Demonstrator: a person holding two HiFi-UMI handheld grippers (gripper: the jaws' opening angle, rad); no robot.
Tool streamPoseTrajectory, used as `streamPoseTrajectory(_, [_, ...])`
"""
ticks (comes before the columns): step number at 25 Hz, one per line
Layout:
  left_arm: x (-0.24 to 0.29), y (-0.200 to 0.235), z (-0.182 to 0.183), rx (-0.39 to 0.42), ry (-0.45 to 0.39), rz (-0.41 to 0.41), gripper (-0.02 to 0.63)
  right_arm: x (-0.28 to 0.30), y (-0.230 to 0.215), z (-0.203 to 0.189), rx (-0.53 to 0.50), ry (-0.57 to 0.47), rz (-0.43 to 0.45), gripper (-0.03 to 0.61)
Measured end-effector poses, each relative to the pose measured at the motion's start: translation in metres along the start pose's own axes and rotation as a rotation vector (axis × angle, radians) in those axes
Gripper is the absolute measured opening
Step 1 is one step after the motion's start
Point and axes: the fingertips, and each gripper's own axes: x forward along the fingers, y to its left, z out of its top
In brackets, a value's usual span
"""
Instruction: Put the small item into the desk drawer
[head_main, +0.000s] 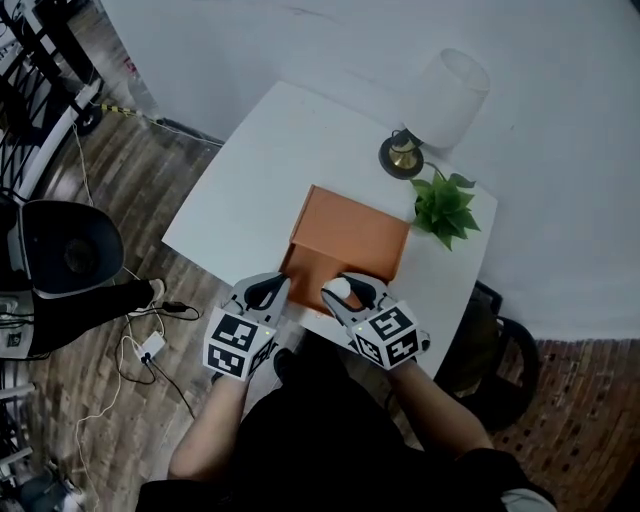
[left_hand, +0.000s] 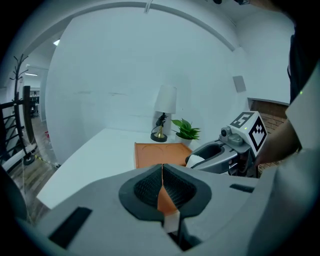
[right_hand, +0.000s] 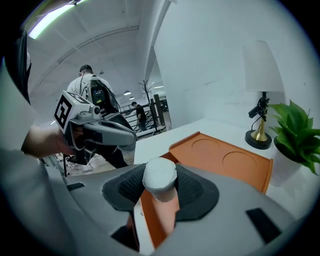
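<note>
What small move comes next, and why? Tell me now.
Probably lower the right hand-held gripper toward the near end of the orange box: its jaws clamp the small white item just above there. The left hand-held gripper, shut and empty, sits alongside.

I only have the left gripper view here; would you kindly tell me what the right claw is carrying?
Observer: The right gripper view shows the right claw shut on a small white item with a rounded top.
Operator: Thank you. Where is it relative to the orange tray?
Observer: In the head view it is at the near edge of the orange tray, with the left claw beside it.
Operator: Anything on the floor?
Observer: The head view shows loose cables on the wooden floor left of the desk.
</note>
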Motion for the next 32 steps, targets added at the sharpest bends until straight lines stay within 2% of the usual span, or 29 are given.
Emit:
streamPoseTrajectory(6, [0.01, 0.009, -0.012, -0.016, 0.053, 0.003, 0.014, 0.029, -0.005, -0.017, -0.002, 0.069, 0.032, 0.173])
streamPoseTrajectory(10, [0.014, 0.016, -0.012, -0.034, 0.055, 0.011, 0.014, 0.045, -0.003, -0.021, -0.069, 0.104, 0.068, 0.175])
streamPoseTrajectory(20, [0.012, 0.034, -0.024, -0.085, 0.071, 0.042, 0.014, 0.082, -0.001, -0.028, -0.117, 0.167, 0.138, 0.176])
streamPoseTrajectory(32, [0.011, 0.05, -0.033, -0.124, 0.084, 0.076, 0.014, 0.103, 0.003, -0.037, -0.167, 0.19, 0.199, 0.184])
